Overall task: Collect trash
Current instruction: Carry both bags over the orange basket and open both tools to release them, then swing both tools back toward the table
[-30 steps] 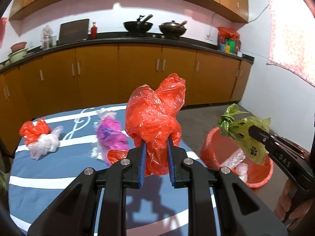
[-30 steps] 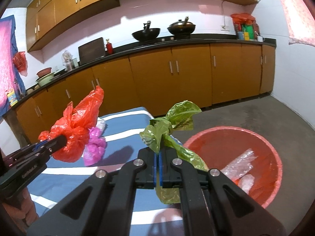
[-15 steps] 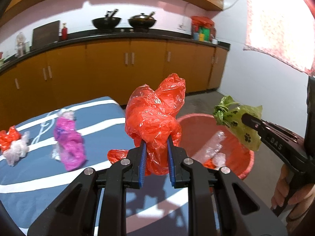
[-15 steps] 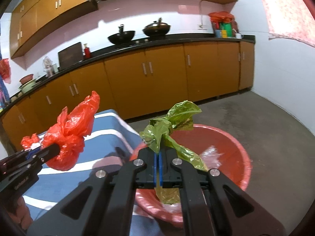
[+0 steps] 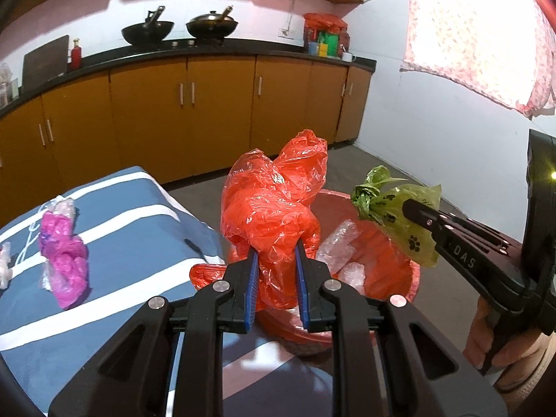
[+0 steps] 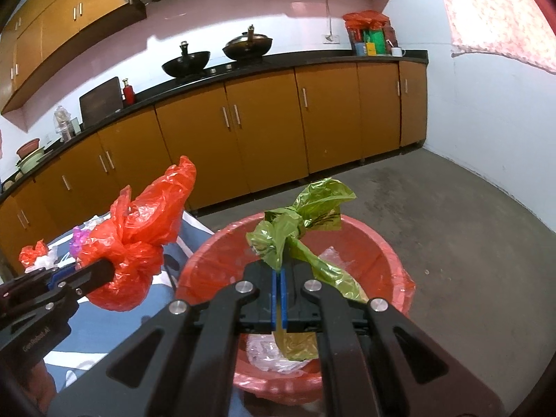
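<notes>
Up over the red basin (image 6: 375,243), both grippers are held level, side by side. "DAS" is printed on the right gripper (image 5: 410,208), clamped on a green bag (image 6: 299,239). Beside it, the left gripper (image 5: 276,286) pinches a red bag (image 5: 274,208) above the basin's near rim.

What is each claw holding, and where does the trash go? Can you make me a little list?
left claw: shut on the red bag
right claw: shut on the green bag
tub: red, on the floor beside the table, clear wrappers inside
green bag position: above the tub
red bag position: near the tub's edge on the table side
table: blue cloth with white stripes
left on table: pink bag, plus a small red and white bundle farther back
</notes>
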